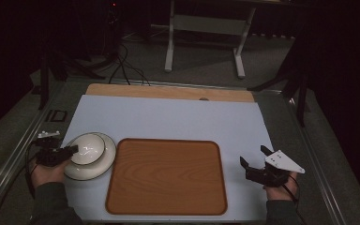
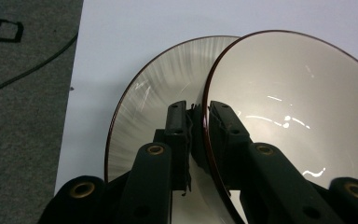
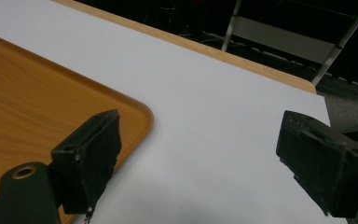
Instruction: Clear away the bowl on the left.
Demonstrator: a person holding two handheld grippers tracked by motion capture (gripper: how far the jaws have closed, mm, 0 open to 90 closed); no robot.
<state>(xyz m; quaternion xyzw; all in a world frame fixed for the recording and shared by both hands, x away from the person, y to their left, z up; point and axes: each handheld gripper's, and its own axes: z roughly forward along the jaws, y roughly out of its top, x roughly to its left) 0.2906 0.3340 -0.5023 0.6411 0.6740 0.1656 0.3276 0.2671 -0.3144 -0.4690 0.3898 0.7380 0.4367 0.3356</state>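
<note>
A small white bowl with a dark red rim rests tilted inside a larger white dish at the table's left. My left gripper is shut on the bowl's near rim. In the left gripper view the jaws pinch the rim of the bowl, one inside and one outside, at the gripper's tip, with the ribbed dish behind it. A wooden tray lies empty in the middle. My right gripper hovers open just right of the tray; its own view shows the gripper with wide-apart jaws over the white mat, the tray corner at left.
A white mat covers the tabletop, with a wooden strip along its far edge. Grey carpet and cables lie left of the mat. A white desk frame stands on the floor beyond the table.
</note>
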